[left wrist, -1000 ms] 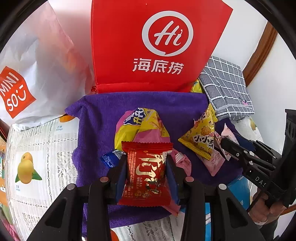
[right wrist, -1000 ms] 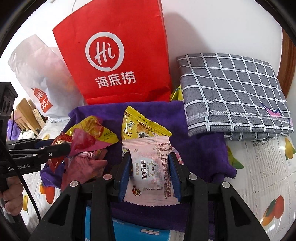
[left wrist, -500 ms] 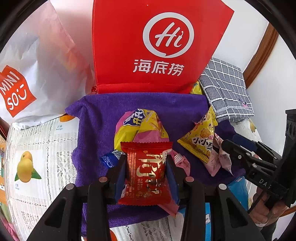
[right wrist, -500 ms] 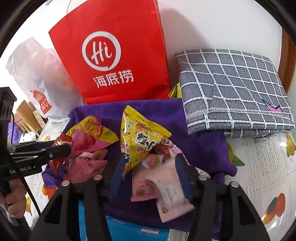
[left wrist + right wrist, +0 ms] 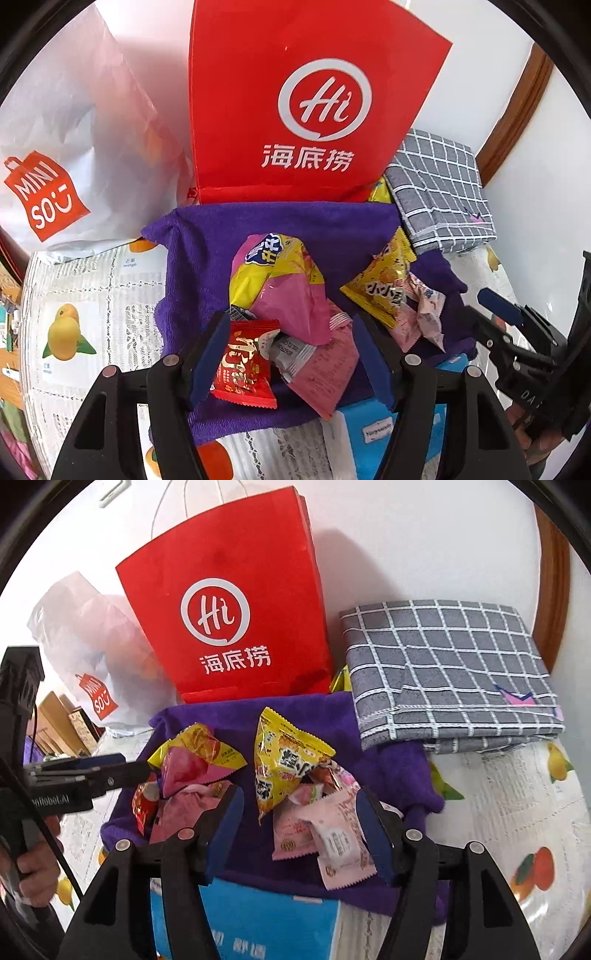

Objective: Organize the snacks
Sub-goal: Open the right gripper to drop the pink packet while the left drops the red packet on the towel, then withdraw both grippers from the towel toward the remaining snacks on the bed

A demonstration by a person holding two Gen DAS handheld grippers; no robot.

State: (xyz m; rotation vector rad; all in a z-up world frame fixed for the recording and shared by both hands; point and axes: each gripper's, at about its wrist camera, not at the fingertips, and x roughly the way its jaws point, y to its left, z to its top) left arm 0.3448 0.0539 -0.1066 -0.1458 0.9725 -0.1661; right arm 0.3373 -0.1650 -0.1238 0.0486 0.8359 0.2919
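A purple towel [image 5: 207,258] [image 5: 347,731] carries two heaps of snack packets. My left gripper [image 5: 291,354] is open over the left heap; a red packet [image 5: 245,365] lies loose by its left pad, next to a yellow-and-pink bag [image 5: 284,288] and a pink packet [image 5: 325,373]. My right gripper [image 5: 299,830] is open over the right heap; a pale pink packet [image 5: 340,845] lies loose by its right pad, below a yellow packet [image 5: 284,764]. The right gripper shows at the right edge of the left wrist view [image 5: 495,317], the left gripper at the left of the right wrist view [image 5: 110,768].
A red Hi paper bag [image 5: 295,110] [image 5: 236,620] stands behind the towel, a white Miniso bag [image 5: 66,147] to its left. A folded grey checked cloth [image 5: 443,672] lies at the right. A blue box [image 5: 258,923] sits at the near edge. A fruit-print tablecloth [image 5: 81,295] covers the table.
Both grippers have opened. The left let go of the red packet, which now lies tilted on the towel. The right released the pale pink packet onto its heap.
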